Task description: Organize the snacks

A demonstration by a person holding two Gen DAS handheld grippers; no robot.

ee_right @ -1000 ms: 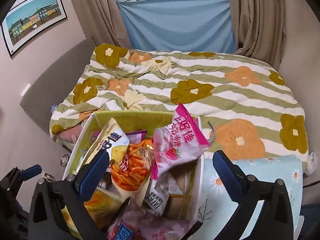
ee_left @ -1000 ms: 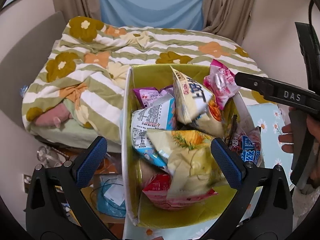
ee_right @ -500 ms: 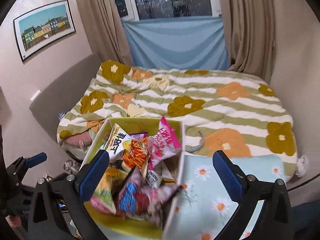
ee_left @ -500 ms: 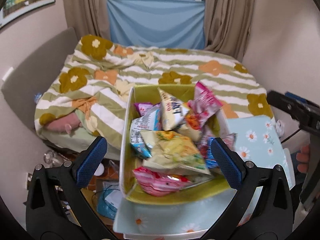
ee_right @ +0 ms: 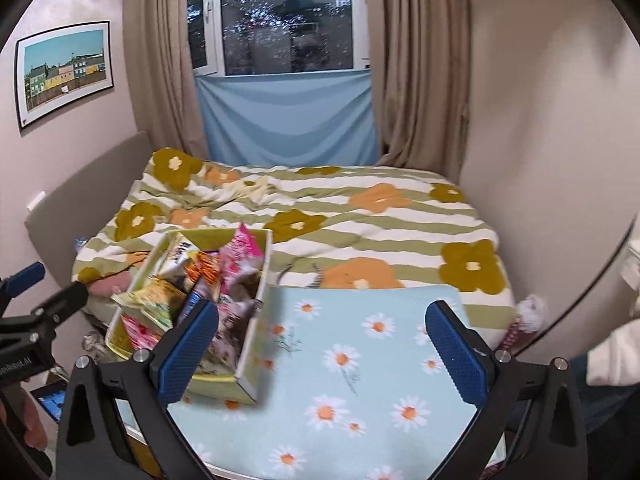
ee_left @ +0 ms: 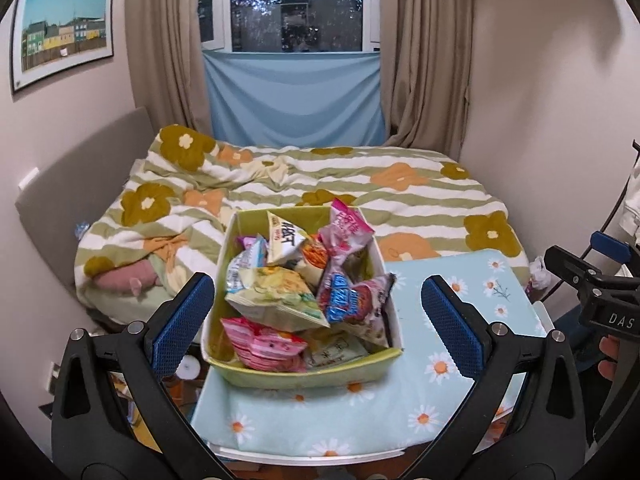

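A yellow-green box point(ee_left: 308, 376) full of snack bags stands on the left part of a small table with a daisy cloth point(ee_left: 452, 392). On top lie a pale yellow chip bag point(ee_left: 276, 296), a pink bag point(ee_left: 264, 344) and a blue and red bag point(ee_left: 352, 300). My left gripper point(ee_left: 318, 324) is open and empty, back from the box and above the table's front edge. My right gripper point(ee_right: 322, 344) is open and empty, above the daisy cloth point(ee_right: 360, 360) to the right of the box point(ee_right: 244, 360).
A bed with a green striped flower blanket point(ee_left: 320, 184) lies behind the table. Walls stand close on both sides, and a curtained window point(ee_left: 296, 4) is at the back. Clutter lies on the floor left of the table point(ee_left: 188, 368).
Both grippers have pulled back and up from the box, which now looks smaller and farther. Both stay open and empty.
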